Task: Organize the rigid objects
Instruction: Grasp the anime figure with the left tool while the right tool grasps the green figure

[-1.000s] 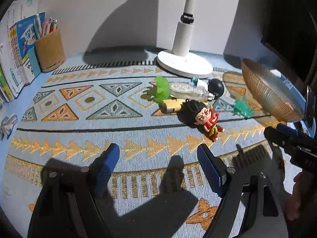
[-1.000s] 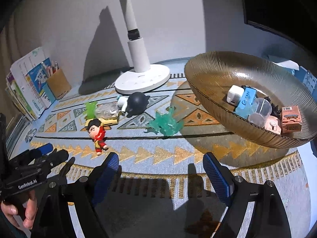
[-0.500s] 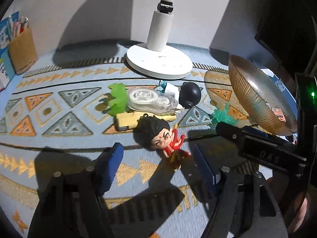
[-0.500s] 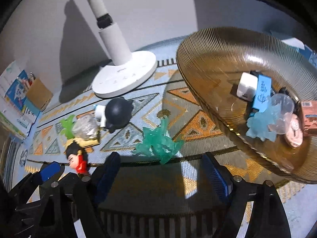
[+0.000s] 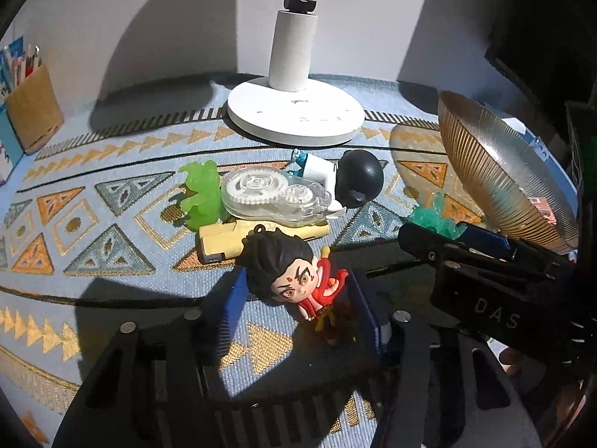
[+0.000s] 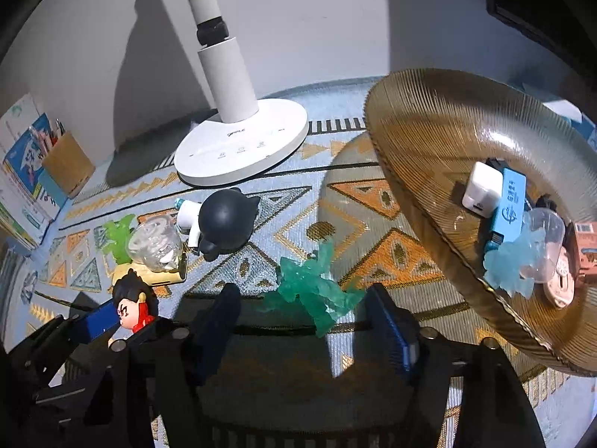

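Note:
A red-robed, black-haired figurine (image 5: 294, 280) lies on the patterned mat between the blue pads of my left gripper (image 5: 298, 295). Its jaws are closing and stand close on either side of the figurine, with no firm press visible. A translucent teal figure (image 6: 313, 295) lies between the pads of my right gripper (image 6: 304, 313). Those jaws are closing too, with a gap left on the left side. The ribbed amber glass bowl (image 6: 410, 142) stands to the right, holding a white charger (image 6: 481, 190), a blue USB stick (image 6: 509, 205) and other small items.
Behind the figurine lie a yellow stick (image 5: 224, 242), a clear correction tape (image 5: 272, 198), a green figure (image 5: 201, 194) and a black round toy (image 5: 358, 179). A white lamp base (image 5: 294, 115) stands at the back. A cork pen holder (image 5: 33, 115) is far left.
Both grippers have moved forward and down onto the toys and their jaws have narrowed. The figurine now sits between the left pads and the teal figure between the right pads.

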